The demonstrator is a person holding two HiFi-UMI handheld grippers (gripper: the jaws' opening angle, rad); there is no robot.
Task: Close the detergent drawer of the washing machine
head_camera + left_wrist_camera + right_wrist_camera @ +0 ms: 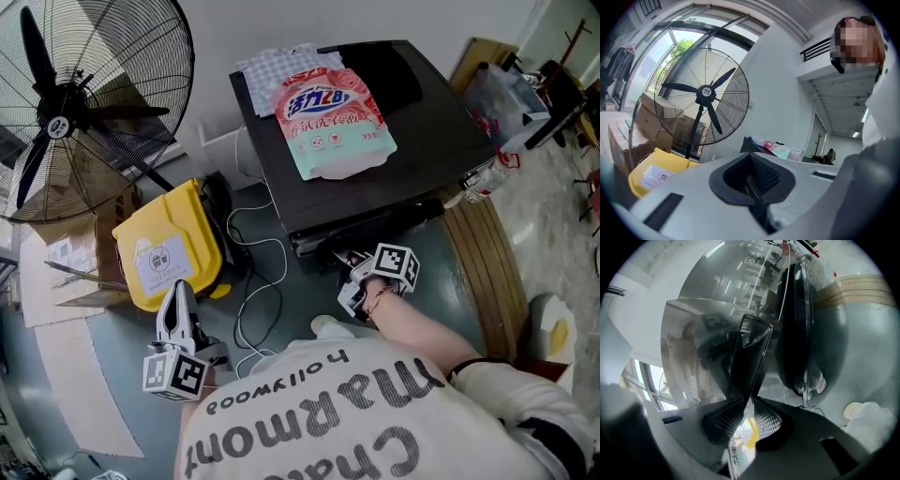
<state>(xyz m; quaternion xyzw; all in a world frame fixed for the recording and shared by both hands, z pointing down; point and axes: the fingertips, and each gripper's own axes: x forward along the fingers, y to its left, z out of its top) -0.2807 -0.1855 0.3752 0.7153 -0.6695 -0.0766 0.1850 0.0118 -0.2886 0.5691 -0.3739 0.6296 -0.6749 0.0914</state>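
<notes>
Right gripper [339, 256] [746, 401]: is pointing at the washer's [412, 141] [708, 333] front. Its jaws are standing slightly apart around the drawer's edge, with no squeeze showing.
Drawer [751, 357]: is sticking out of the washer's front, straight ahead of the right gripper. Its dark glossy panel is running in between that gripper's jaws.
Door [797, 324]: is sitting just beside the drawer, ahead of the right gripper and off to one side.
Left gripper [178, 291] [752, 180]: is hanging well apart from the washer. Its jaws are pressing together with nothing between them.
Fan [84, 103] [705, 96]: is standing ahead of the left gripper.
Bin [169, 248] [656, 171]: is sitting near the left gripper, ahead and low.
Bag [333, 117]: is lying on the washer's top, beyond the right gripper.
</notes>
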